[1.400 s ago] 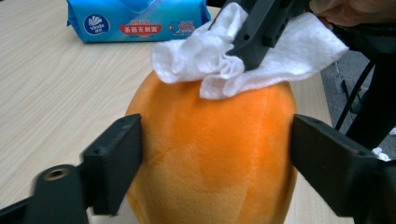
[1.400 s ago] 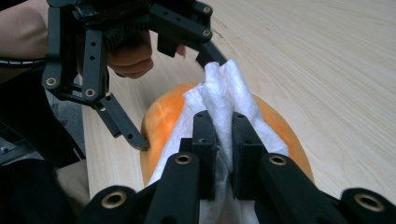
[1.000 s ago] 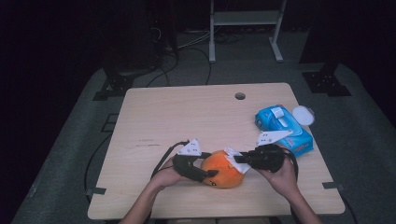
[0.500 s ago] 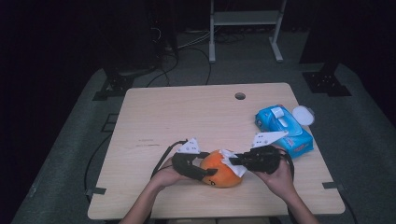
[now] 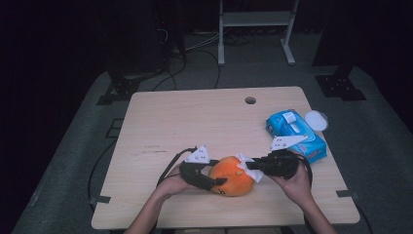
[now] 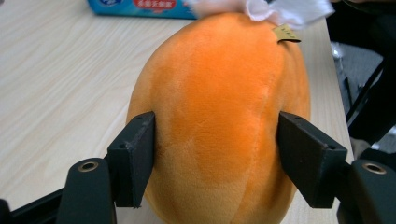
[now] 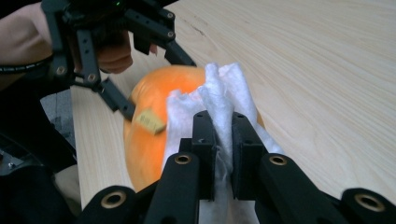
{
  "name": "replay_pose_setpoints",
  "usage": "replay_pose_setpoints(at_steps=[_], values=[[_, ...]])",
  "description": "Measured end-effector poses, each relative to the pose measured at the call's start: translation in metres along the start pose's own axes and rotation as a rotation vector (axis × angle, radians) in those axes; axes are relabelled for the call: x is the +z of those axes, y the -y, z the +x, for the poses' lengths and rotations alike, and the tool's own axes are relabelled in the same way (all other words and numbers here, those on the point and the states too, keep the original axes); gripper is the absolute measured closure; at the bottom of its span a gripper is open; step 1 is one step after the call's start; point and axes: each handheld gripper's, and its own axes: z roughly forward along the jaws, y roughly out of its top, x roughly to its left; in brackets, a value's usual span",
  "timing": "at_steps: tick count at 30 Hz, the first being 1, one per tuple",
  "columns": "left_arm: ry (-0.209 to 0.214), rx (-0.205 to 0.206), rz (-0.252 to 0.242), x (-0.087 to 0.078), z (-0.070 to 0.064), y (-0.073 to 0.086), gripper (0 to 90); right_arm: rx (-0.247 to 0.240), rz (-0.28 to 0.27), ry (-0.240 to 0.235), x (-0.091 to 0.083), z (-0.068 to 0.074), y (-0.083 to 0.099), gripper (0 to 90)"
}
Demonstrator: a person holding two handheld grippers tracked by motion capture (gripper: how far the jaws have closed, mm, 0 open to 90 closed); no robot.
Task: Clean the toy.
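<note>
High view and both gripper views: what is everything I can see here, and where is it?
Round orange plush toy: one, orange with a small tan tag, near table edge, between the left jaws.
Crumpled white tissue: one, white, against the toy, pinched in the right jaws.
Blue wipes pack: one, blue, table's right side.
Round white lid: one, white, at the table's right edge beside the pack.
Pale wooden table: one, light wood, with a hole near its far edge.
Left gripper: one, black, clamped on the toy.
Right gripper: one, black, shut on the tissue.
</note>
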Motion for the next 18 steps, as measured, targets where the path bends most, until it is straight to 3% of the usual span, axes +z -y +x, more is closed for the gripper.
replay_pose_setpoints(at_steps=[3, 8, 10, 11, 12, 14, 16, 18], values=[[-0.001, 0.039, 0.011, 0.003, -0.008, -0.005, 31.4, -0.005, -0.004, -0.014, 0.003, 0.002, -0.002, 81.3], [0.031, 0.051, 0.018, 0.003, -0.011, -0.007, 26.9, -0.03, -0.013, -0.046, 0.009, 0.011, -0.006, 81.3], [0.034, 0.034, 0.015, 0.002, -0.01, -0.007, 21.1, -0.036, -0.011, -0.051, 0.01, 0.012, -0.007, 81.3], [0.041, 0.001, -0.001, 0.001, -0.006, -0.008, 18.4, -0.037, -0.012, -0.056, 0.01, 0.012, -0.006, 81.3], [0.041, 0.001, -0.001, 0.001, -0.006, -0.008, 16.3, -0.037, -0.012, -0.056, 0.01, 0.012, -0.006, 81.3], [0.032, -0.069, -0.014, 0.0, 0.0, -0.008, 12.4, -0.04, -0.015, -0.06, 0.009, 0.01, -0.005, 81.3], [0.048, -0.086, -0.017, 0.002, 0.001, -0.006, 15.4, -0.039, -0.018, -0.057, 0.008, 0.009, -0.004, 81.3], [0.044, -0.077, -0.008, 0.003, -0.001, -0.005, 21.2, -0.037, -0.019, -0.056, 0.008, 0.008, -0.004, 81.3]])
